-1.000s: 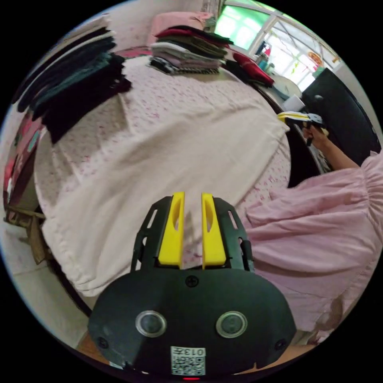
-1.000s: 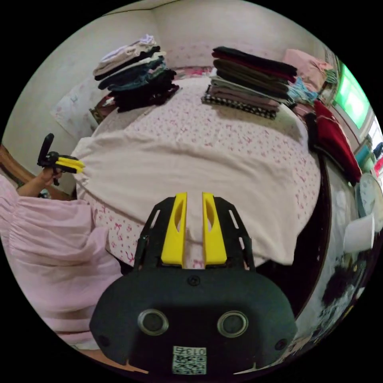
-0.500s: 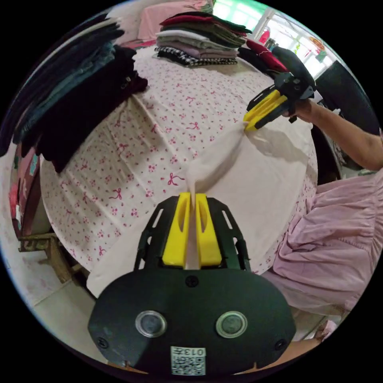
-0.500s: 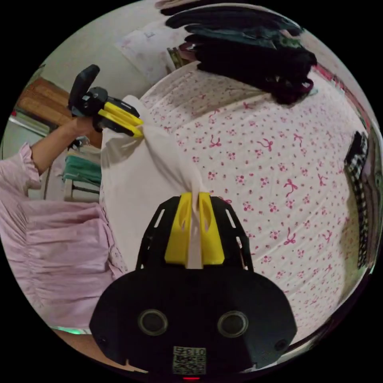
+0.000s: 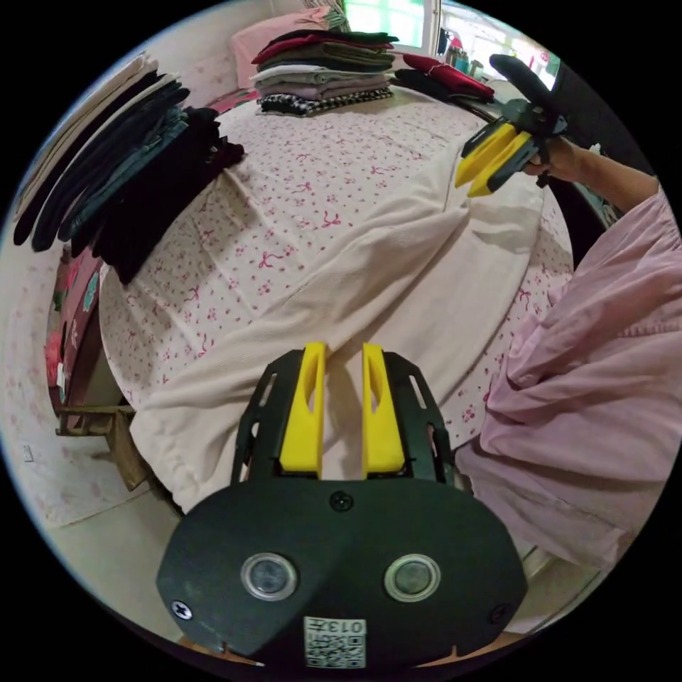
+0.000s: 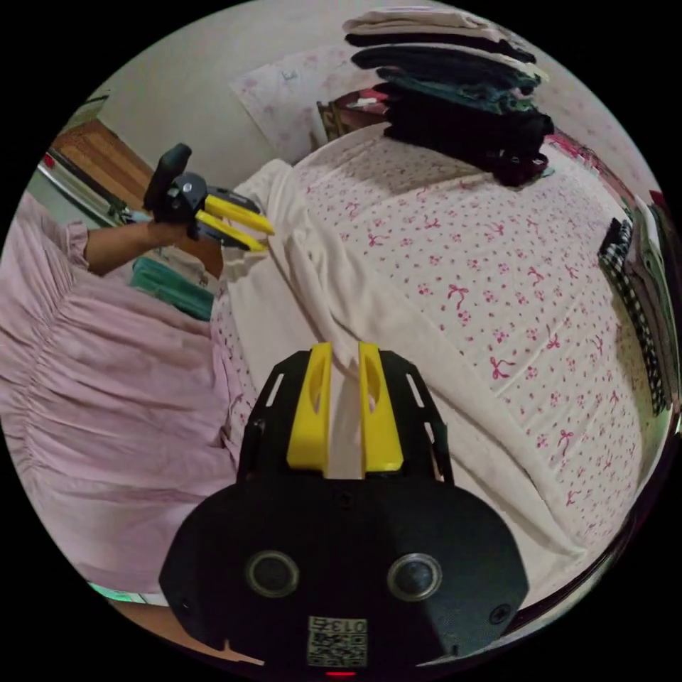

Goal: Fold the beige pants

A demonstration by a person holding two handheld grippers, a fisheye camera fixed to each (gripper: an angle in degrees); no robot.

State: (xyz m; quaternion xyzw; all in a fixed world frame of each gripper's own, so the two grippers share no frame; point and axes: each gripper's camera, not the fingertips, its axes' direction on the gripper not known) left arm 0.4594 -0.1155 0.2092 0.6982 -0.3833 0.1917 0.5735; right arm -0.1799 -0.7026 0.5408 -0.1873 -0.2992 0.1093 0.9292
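I see the beige pants lying folded lengthwise along the near edge of the bed, a long band of soft, finely ribbed cloth with a raised fold ridge down its middle. The bed's sheet is pale pink, printed with small red bows. My left claw hangs over one end of the pants with its yellow jaws apart, nothing between them. My right claw sits over the other end, jaws likewise parted and empty. In the left gripper view the right claw shows by the pants' far end, spread open just beside the cloth; in the right gripper view the left claw shows the same way, open near the hem.

Beyond the pants on the bed stands a dark stack of folded clothes, blacks and teals with cream layers on top. A second stack, reds, greens and a checked piece, sits farther off. A person's pink gathered sleeve crowds the bed's near edge.
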